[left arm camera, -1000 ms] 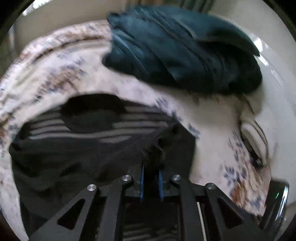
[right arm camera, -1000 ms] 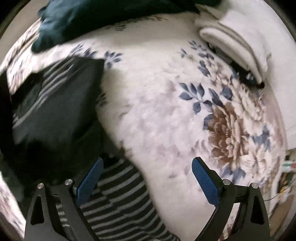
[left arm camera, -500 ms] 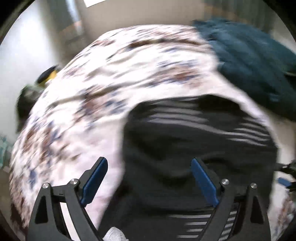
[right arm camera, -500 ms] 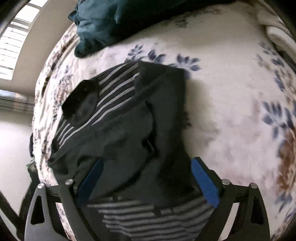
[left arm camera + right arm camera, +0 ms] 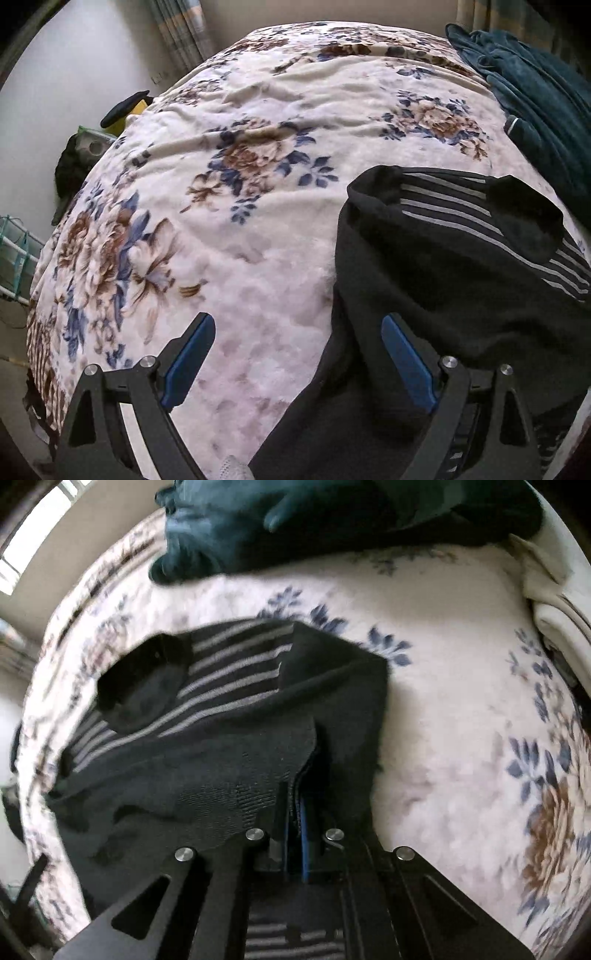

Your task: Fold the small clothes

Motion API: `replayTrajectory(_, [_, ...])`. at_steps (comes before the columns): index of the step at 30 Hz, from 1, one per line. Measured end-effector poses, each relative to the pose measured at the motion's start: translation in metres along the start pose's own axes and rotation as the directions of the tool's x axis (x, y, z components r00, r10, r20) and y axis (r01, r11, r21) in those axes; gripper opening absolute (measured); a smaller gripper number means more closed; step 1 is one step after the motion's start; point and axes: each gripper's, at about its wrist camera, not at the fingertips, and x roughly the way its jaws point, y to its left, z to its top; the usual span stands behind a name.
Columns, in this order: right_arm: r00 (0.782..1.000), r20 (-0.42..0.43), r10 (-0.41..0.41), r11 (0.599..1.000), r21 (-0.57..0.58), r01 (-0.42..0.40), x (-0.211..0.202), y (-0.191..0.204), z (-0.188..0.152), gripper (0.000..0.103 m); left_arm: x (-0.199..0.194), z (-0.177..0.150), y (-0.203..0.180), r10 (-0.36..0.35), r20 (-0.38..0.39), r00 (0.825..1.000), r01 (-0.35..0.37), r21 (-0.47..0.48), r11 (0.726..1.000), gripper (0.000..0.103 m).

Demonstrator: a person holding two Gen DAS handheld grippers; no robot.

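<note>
A black garment with grey stripes (image 5: 461, 266) lies crumpled on the floral blanket (image 5: 258, 177). My left gripper (image 5: 299, 347) stands open over the garment's left edge. Its right finger (image 5: 406, 363) is above the black cloth and its left finger (image 5: 190, 354) is above bare blanket, with nothing pinched. In the right wrist view the same garment (image 5: 229, 716) spreads ahead and to the left. My right gripper (image 5: 295, 823) points steeply down, and its jaws are closing tight on a raised fold near the garment's near edge, with the pads pressed on the fabric.
A dark teal fleece heap (image 5: 535, 96) (image 5: 295, 520) lies at the far side of the bed. A cream folded cloth (image 5: 554, 602) sits at the right edge. Beyond the bed's left edge are a yellow and black object (image 5: 129, 107), a green basket (image 5: 14, 251) and curtains (image 5: 181, 33).
My left gripper let go of the garment, opened wide and swung left to its edge. My right gripper moved over the garment and shut on a fold.
</note>
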Motion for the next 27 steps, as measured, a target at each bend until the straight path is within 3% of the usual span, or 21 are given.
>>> replayTrajectory(6, [0.999, 0.007, -0.043, 0.999, 0.025, 0.042, -0.034, -0.027, -0.019, 0.004, 0.016, 0.011, -0.008, -0.017, -0.002, 1.0, 0.017, 0.033, 0.999, 0.092])
replayTrajectory(9, [0.99, -0.108, -0.091, 0.996, 0.0, 0.091, -0.017, -0.039, -0.036, 0.005, 0.033, 0.019, -0.014, 0.008, -0.01, 1.0, -0.007, 0.07, 0.998, 0.092])
replayTrajectory(11, [0.972, -0.204, -0.117, 0.993, -0.024, 0.114, -0.003, -0.042, -0.042, 0.005, 0.046, 0.025, -0.016, 0.028, -0.019, 0.999, -0.026, 0.095, 0.995, 0.092])
replayTrajectory(12, [0.968, -0.214, -0.129, 0.992, -0.035, 0.124, -0.005, -0.04, -0.041, 0.008, 0.051, 0.028, -0.017, 0.029, -0.025, 0.999, -0.027, 0.101, 0.994, 0.092])
replayTrajectory(14, [0.982, -0.147, -0.121, 0.992, -0.057, 0.113, -0.029, -0.026, -0.03, 0.01, 0.057, 0.033, -0.015, 0.028, -0.038, 0.999, -0.023, 0.108, 0.994, 0.092])
replayTrajectory(15, [0.989, -0.105, -0.106, 0.992, -0.073, 0.099, -0.04, -0.015, -0.025, 0.021, 0.057, 0.035, -0.013, 0.03, -0.034, 0.999, -0.026, 0.103, 0.994, 0.092])
replayTrajectory(16, [0.994, -0.065, -0.086, 0.992, -0.102, 0.079, -0.05, 0.001, -0.018, 0.029, 0.057, 0.035, -0.011, 0.032, -0.029, 0.999, -0.029, 0.101, 0.995, 0.092])
replayTrajectory(17, [0.998, -0.038, -0.048, 0.989, -0.144, 0.042, -0.056, 0.022, -0.011, 0.046, 0.056, 0.035, -0.008, 0.041, -0.024, 0.999, -0.038, 0.093, 0.995, 0.092])
replayTrajectory(18, [0.999, -0.041, 0.012, 0.979, -0.202, -0.02, -0.053, 0.05, -0.004, 0.052, 0.056, 0.034, -0.003, 0.057, -0.022, 0.998, -0.055, 0.077, 0.996, 0.092])
replayTrajectory(21, [0.977, -0.169, 0.13, 0.913, -0.364, -0.185, -0.014, 0.141, 0.006, 0.052, 0.061, 0.032, 0.008, 0.124, -0.032, 0.992, -0.123, 0.034, 0.992, 0.092])
replayTrajectory(24, [0.956, -0.25, 0.153, 0.815, -0.516, -0.265, 0.029, 0.235, 0.006, 0.052, 0.069, 0.033, 0.019, 0.169, -0.045, 0.985, -0.169, -0.006, 0.986, 0.092])
replayTrajectory(27, [0.933, -0.316, 0.173, 0.735, -0.589, -0.336, 0.066, 0.306, 0.001, 0.052, 0.075, 0.035, 0.031, 0.154, -0.053, 0.987, -0.157, -0.067, 0.985, 0.092])
